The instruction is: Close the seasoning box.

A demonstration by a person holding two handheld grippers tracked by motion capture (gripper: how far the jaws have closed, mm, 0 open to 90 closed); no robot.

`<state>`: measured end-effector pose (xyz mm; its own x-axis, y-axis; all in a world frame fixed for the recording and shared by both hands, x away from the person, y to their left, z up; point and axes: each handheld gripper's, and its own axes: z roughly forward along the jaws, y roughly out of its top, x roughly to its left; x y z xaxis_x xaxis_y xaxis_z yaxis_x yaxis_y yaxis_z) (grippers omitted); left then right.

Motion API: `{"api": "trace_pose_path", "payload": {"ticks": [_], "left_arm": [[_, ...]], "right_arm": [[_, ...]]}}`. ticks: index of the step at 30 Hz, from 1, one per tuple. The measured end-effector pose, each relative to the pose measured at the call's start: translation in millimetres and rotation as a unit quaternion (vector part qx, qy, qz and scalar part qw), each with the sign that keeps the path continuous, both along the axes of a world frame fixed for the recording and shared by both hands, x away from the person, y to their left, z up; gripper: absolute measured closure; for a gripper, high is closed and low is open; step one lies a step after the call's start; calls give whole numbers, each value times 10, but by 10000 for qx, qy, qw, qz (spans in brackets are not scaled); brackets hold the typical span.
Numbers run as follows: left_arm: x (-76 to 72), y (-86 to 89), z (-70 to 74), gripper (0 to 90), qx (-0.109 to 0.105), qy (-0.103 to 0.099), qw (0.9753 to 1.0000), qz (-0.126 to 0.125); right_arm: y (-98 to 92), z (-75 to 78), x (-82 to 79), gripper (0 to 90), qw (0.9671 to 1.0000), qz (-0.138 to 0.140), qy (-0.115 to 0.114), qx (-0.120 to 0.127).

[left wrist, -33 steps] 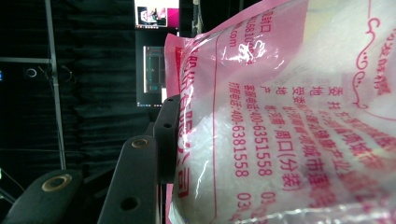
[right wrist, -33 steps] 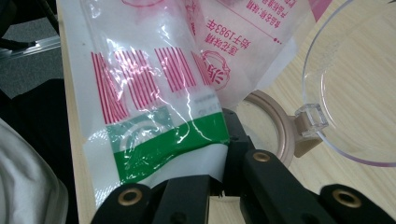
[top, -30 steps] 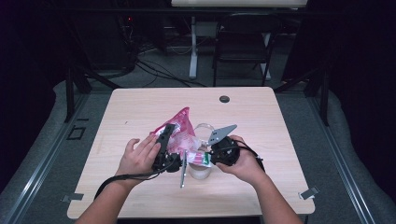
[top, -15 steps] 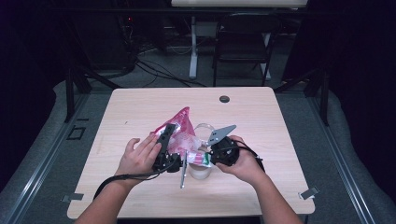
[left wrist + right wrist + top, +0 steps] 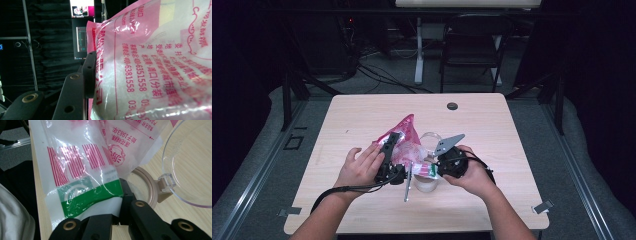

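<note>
A pink printed plastic bag (image 5: pixel 406 136) of white grains is held up between both grippers over the table's middle. My left gripper (image 5: pixel 392 142) is shut on the bag's side; in the left gripper view one black jaw presses the bag (image 5: pixel 155 62) and the other is hidden behind it. My right gripper (image 5: pixel 428 170) is shut on the bag's green and white bottom corner (image 5: pixel 87 197). Under that corner stands a white jar (image 5: pixel 424 184) with a tan rim (image 5: pixel 150 187), its clear hinged lid (image 5: pixel 190 165) swung open.
A metal spoon (image 5: pixel 407 185) lies on the wooden table (image 5: pixel 512 150) just left of the jar. A small dark round cap (image 5: pixel 452 106) sits near the far edge. A folding chair (image 5: pixel 472 45) stands beyond the table.
</note>
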<state>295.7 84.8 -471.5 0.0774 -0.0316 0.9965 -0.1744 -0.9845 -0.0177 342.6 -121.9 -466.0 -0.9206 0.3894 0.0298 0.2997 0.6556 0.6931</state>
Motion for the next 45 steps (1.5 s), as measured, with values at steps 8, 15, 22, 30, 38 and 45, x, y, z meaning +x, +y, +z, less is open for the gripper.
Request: {"api": "trace_pose_path", "payload": {"ticks": [8, 15, 22, 30, 38, 45], "left_arm": [[1, -3, 3, 626, 63, 25, 10000, 1], [-9, -9, 3, 625, 98, 75, 9999, 54], [4, -9, -14, 621, 79, 131, 9999, 1], [6, -23, -16, 613, 107, 162, 9998, 15], [2, -34, 1, 622, 157, 146, 9998, -14], [14, -47, 5, 627, 189, 148, 9997, -13]], "right_arm": [[0, 0, 2, 900, 10000, 19, 15, -18], [0, -5, 2, 900, 10000, 8, 20, -34], [3, -17, 6, 900, 10000, 12, 24, -54], [-14, -8, 12, 900, 9999, 14, 46, -90], [-20, -13, 21, 900, 10000, 4, 64, -38], [-26, -21, 27, 900, 10000, -17, 73, -53]]}}
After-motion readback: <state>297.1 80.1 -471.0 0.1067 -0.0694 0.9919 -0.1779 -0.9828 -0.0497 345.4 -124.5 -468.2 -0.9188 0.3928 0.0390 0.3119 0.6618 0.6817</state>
